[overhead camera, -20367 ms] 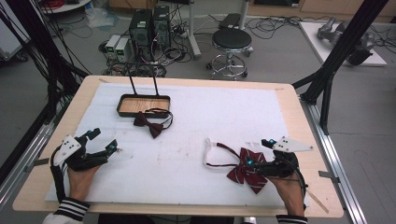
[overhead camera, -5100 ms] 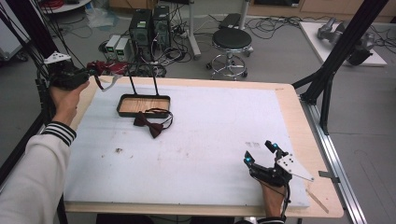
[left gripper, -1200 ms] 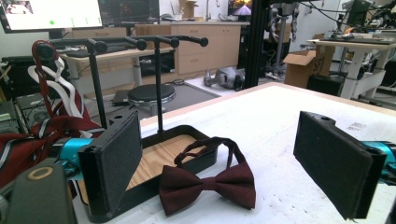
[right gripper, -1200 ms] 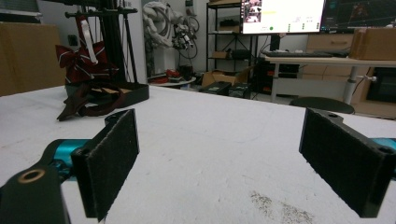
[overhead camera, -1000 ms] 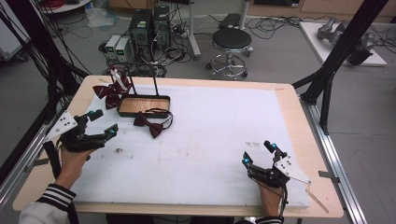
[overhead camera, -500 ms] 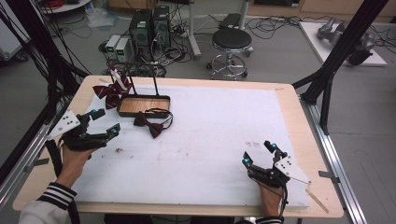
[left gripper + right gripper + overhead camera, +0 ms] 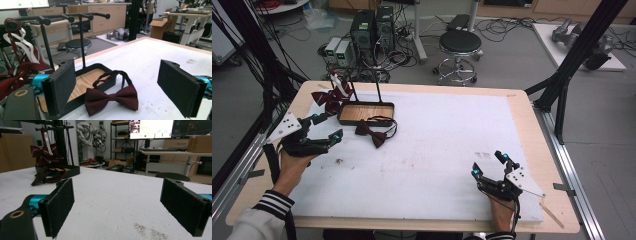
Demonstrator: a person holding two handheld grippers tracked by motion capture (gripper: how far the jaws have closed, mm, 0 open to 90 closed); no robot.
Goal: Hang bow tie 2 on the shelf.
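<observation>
Maroon bow tie (image 7: 373, 134) lies flat on the white bench (image 7: 452, 145), its strap looped back against the black wooden-floored tray (image 7: 365, 113) — touching the tray's near edge. Your left gripper (image 7: 323, 135) sits just beside it, pointing straight at it, jaws spread wide with nothing between them. In the left gripper view the bow tie (image 7: 111, 98) rests between the two pads. A second, striped bow (image 7: 331, 95) hangs off the stand behind the tray. Your right gripper (image 7: 488, 163) waits well apart near the bench's front right corner — wide open, empty.
</observation>
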